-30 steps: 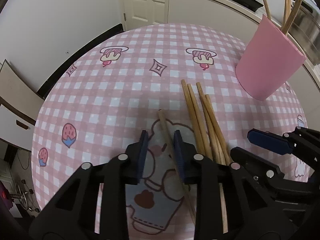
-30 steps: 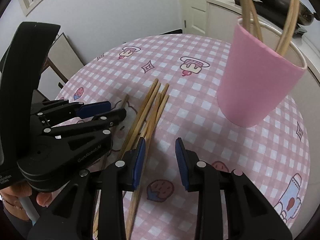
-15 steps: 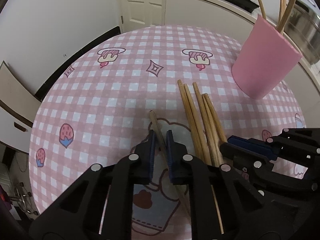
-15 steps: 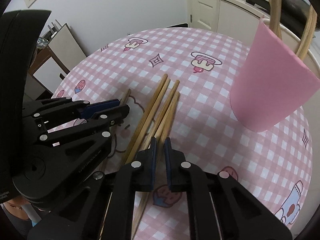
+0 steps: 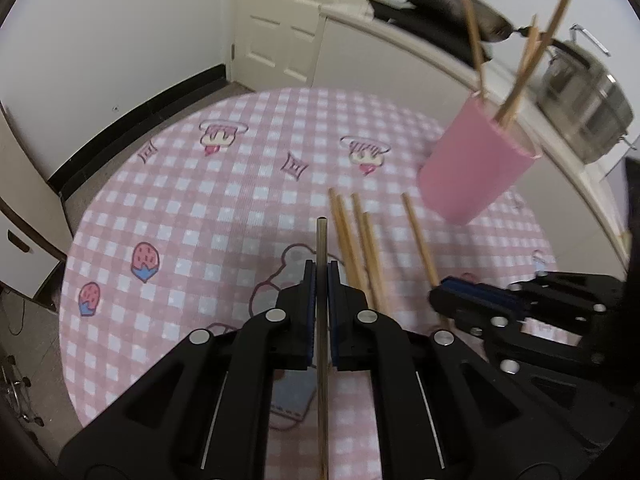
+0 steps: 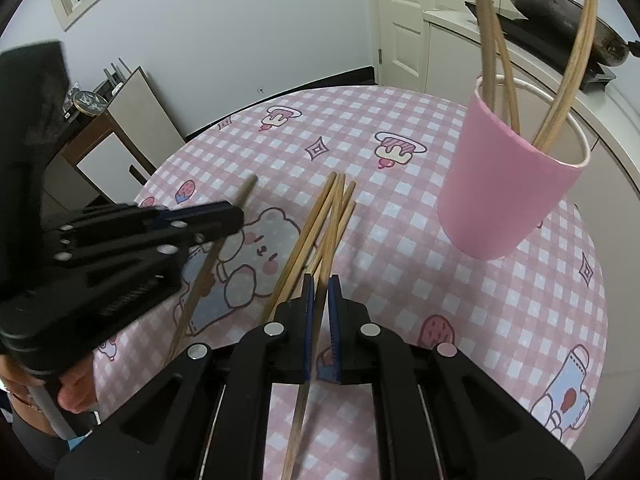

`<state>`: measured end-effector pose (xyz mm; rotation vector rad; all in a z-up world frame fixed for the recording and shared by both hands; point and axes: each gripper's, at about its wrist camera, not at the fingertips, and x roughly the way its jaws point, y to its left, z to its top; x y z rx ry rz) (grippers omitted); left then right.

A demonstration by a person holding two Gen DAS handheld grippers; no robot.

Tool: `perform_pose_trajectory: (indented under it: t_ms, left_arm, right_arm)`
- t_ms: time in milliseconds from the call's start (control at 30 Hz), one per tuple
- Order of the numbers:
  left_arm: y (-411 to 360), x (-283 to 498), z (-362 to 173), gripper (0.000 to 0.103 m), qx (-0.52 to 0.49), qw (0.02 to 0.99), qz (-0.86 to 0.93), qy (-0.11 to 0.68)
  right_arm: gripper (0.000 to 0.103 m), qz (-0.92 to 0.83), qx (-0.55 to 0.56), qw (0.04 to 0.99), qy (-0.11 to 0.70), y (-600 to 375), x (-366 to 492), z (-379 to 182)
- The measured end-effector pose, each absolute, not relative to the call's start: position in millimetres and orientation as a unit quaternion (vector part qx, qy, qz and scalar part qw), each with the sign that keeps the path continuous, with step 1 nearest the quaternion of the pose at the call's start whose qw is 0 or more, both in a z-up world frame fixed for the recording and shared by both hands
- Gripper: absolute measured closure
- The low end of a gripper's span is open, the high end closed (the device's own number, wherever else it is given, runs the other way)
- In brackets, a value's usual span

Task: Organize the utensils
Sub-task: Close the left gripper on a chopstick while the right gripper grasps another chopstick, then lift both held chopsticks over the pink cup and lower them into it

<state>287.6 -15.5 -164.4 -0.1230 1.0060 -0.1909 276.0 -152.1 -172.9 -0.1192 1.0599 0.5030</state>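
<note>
My left gripper (image 5: 322, 276) has its jaws closing tight on one wooden chopstick (image 5: 322, 240), pads pressing it, its far end raised off the pink checked tablecloth (image 5: 180, 208). My right gripper (image 6: 322, 284) is shut on another chopstick (image 6: 342, 228), which it holds a little above the cloth. Between them three loose chopsticks (image 5: 354, 248) lie side by side on the cloth. The pink cup (image 6: 508, 192) stands at the far right with several chopsticks in it. The left gripper (image 6: 236, 216) shows in the right wrist view, and the right gripper (image 5: 444, 296) in the left wrist view.
Behind the round table runs a white counter (image 5: 400, 36) with a dark wok (image 5: 440, 4) and a steel pot (image 5: 588, 100). A white door (image 5: 280, 20) is at the back, a low cabinet (image 6: 132, 128) to the left. A person's hand (image 6: 76, 388) grips the left handle.
Both grippers went from open to shut, each on one chopstick, then rose. The two held chopsticks have left the cloth; the right one has come away from the bundle.
</note>
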Motion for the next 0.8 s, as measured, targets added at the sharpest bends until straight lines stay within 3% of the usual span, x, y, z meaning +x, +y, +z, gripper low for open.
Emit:
perform_pose_trajectory:
  t_ms: [800]
  left_arm:
    - [-44, 212, -23, 0.097, -0.073, 0.934, -0.153, 0.316]
  right_arm:
    - [0.099, 0.252, 0.003, 0.902, 0.351, -207, 222, -58]
